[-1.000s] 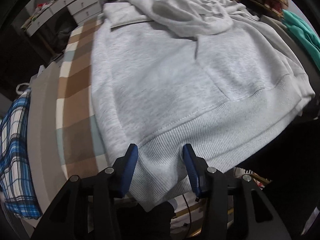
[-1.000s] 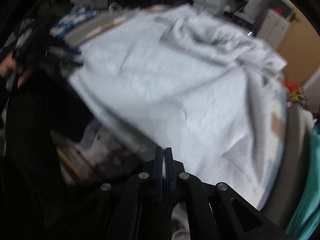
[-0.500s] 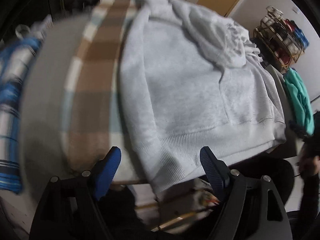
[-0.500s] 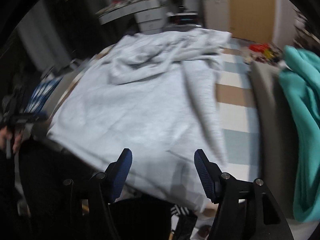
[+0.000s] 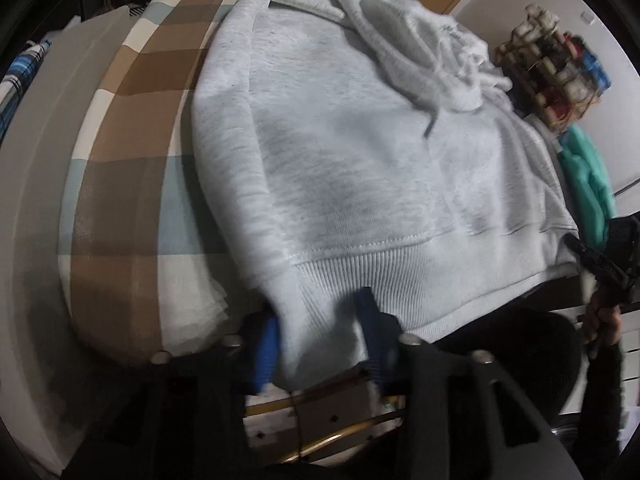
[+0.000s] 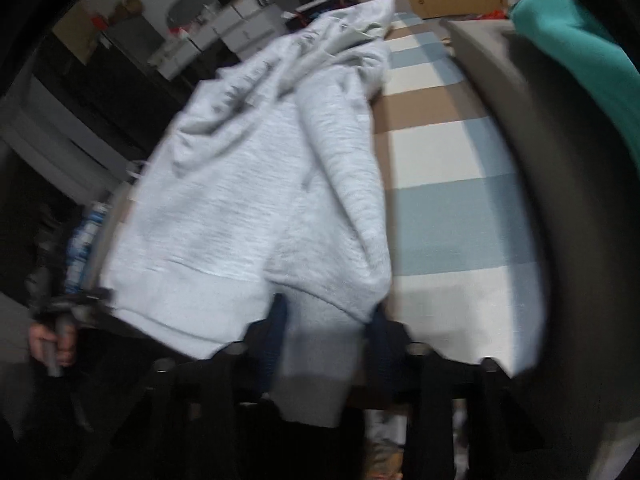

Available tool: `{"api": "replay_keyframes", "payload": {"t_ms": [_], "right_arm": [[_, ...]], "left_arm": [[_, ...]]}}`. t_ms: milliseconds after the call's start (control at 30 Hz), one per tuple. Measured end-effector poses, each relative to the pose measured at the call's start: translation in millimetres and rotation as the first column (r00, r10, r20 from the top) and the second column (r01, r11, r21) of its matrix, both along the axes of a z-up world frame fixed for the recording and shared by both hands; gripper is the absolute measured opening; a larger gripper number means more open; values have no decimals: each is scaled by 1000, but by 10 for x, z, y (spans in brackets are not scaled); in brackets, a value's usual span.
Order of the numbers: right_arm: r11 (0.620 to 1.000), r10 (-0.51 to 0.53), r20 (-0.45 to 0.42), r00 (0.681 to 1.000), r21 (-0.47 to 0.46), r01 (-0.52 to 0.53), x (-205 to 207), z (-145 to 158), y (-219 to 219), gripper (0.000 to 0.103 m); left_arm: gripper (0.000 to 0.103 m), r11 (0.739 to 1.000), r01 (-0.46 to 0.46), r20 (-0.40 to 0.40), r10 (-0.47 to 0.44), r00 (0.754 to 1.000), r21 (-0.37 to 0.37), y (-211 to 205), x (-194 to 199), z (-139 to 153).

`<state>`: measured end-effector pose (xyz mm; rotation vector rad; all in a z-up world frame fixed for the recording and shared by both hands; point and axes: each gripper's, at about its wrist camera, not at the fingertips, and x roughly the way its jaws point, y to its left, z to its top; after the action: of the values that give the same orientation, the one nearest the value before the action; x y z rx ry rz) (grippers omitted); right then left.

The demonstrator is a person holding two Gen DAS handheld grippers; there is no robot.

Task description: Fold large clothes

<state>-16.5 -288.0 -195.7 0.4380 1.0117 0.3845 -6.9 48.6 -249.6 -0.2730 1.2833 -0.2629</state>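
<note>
A grey hoodie lies spread on a checked bed. Both grippers, angled downward, have just been closing: the left gripper and right gripper each pinch its ribbed hem.

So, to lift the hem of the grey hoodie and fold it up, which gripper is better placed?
Neither clearly: the left gripper and the right gripper each have a corner of the hoodie hem between their closing jaws, so both are ready to lift together.
</note>
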Motion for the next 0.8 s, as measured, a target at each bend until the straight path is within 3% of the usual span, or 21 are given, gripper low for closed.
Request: {"api": "replay_keyframes", "payload": {"t_ms": [100, 167, 267, 300, 333, 367, 467, 567, 700, 800], "right_arm": [[986, 19, 118, 993, 160, -38, -82, 197, -9, 26], [961, 32, 158, 987, 268, -74, -99, 221, 4, 33], [961, 19, 127, 992, 272, -53, -53, 130, 23, 37], [965, 10, 96, 995, 259, -34, -26, 48, 39, 37], [966, 7, 79, 997, 256, -27, -16, 5, 37, 37], [969, -4, 49, 999, 246, -8, 1, -73, 48, 41], [980, -13, 17, 1000, 197, 9, -7, -148, 69, 48], [997, -26, 17, 1000, 70, 24, 9, -142, 102, 64], [999, -28, 34, 999, -19, 28, -11, -93, 65, 66], [999, -24, 4, 1000, -27, 24, 11, -120, 100, 62]], "left_arm": [[26, 989, 6, 59, 2, 998, -145, 167, -24, 199], [26, 972, -8, 113, 35, 993, -234, 262, -52, 280], [34, 944, -61, 81, 92, 992, -323, 389, -26, 170], [43, 940, -83, 51, 105, 993, -331, 410, -19, 108], [52, 941, -99, 23, 113, 993, -323, 394, -8, 54], [55, 950, -109, 5, 115, 993, -292, 381, -19, 4], [58, 978, -96, -4, 97, 995, -188, 214, 7, -1], [60, 990, -94, -7, 94, 996, -104, 152, -26, -6], [60, 994, -74, 37, 71, 997, 76, 111, -61, 29], [59, 993, -60, 63, 54, 997, 106, 89, -100, 25]]}}
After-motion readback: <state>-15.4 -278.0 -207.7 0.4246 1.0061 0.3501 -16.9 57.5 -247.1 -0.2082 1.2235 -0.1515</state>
